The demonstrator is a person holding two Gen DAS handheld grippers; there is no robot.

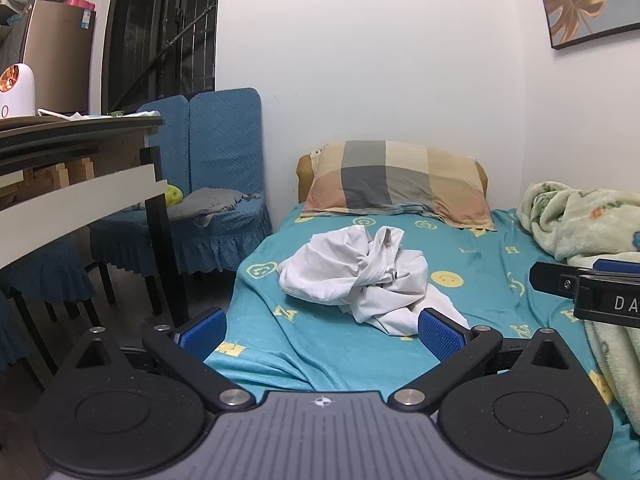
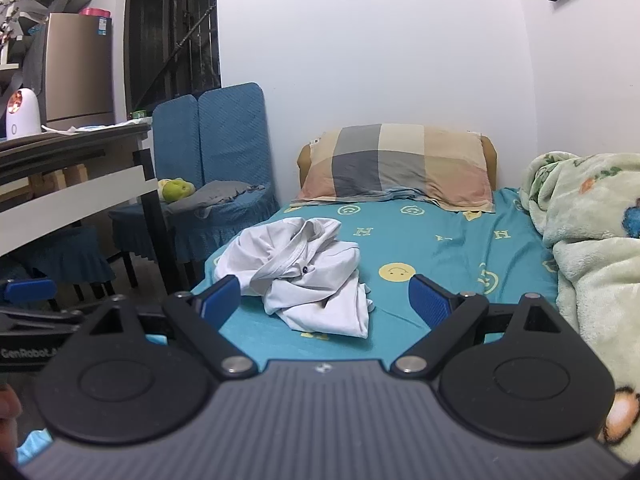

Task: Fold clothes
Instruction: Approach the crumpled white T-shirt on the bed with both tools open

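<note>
A crumpled white garment (image 1: 360, 276) (image 2: 304, 276) lies in a heap on the teal bed sheet (image 1: 480, 300) (image 2: 432, 248), near the bed's left side. My left gripper (image 1: 322, 332) hovers open above the near end of the bed, short of the garment, with nothing between its blue pads. My right gripper (image 2: 324, 300) is also open and empty, with the garment's near edge just beyond its left fingertip. In the left wrist view the right gripper's black body (image 1: 592, 292) shows at the right edge. The left gripper's blue pad (image 2: 28, 290) shows at the left edge of the right wrist view.
A checked pillow (image 1: 396, 176) (image 2: 400, 164) lies at the head of the bed against the white wall. A fleecy pale green blanket (image 1: 580, 220) (image 2: 592, 260) is piled along the right side. Blue-covered chairs (image 1: 220, 168) (image 2: 228, 152) and a table (image 1: 80, 184) (image 2: 72, 168) stand to the left.
</note>
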